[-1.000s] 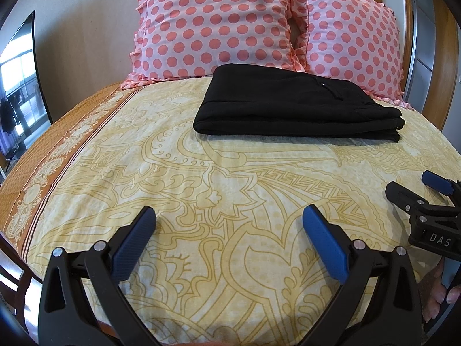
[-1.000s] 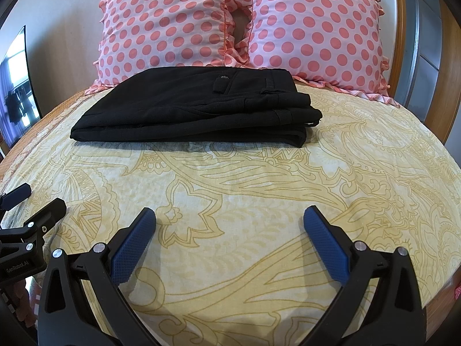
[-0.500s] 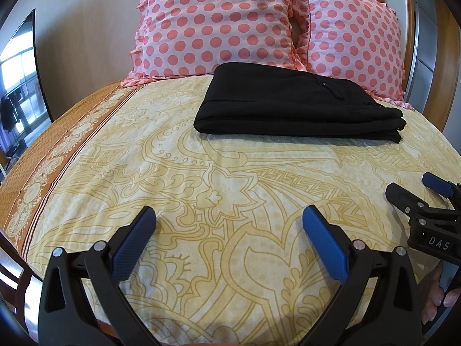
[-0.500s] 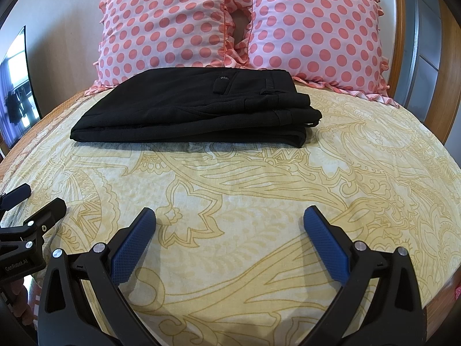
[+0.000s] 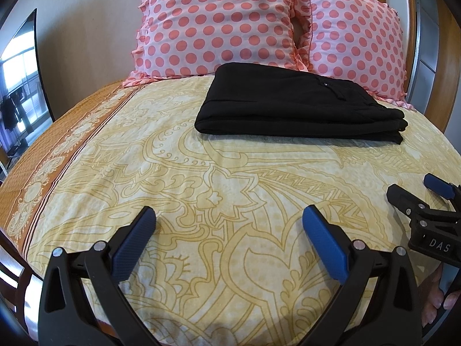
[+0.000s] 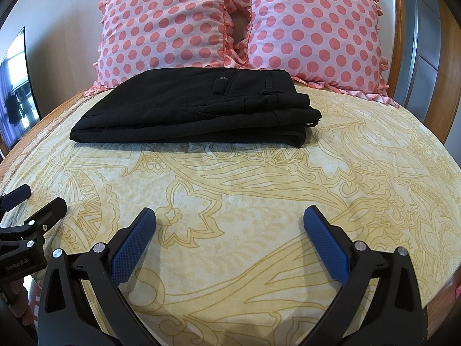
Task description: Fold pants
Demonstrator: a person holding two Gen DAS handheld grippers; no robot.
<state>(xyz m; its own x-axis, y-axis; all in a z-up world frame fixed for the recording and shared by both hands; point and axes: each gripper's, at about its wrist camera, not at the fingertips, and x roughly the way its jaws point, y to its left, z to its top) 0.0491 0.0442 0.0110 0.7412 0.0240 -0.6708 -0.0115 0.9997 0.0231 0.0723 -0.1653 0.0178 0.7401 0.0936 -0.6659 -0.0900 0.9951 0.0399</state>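
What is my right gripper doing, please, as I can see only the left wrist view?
Observer: The right gripper is open, jaws spread wide over the yellow bedspread, holding nothing.
Operator: How do the pants look from there?
Observer: The black pants lie folded, waistband end to the right, with a belt loop and a buttoned pocket flap facing up.
Operator: Does that view show my left gripper?
Observer: Yes, the left gripper sits at its left edge, well short of the pants, its side marked GenRobot.AI.
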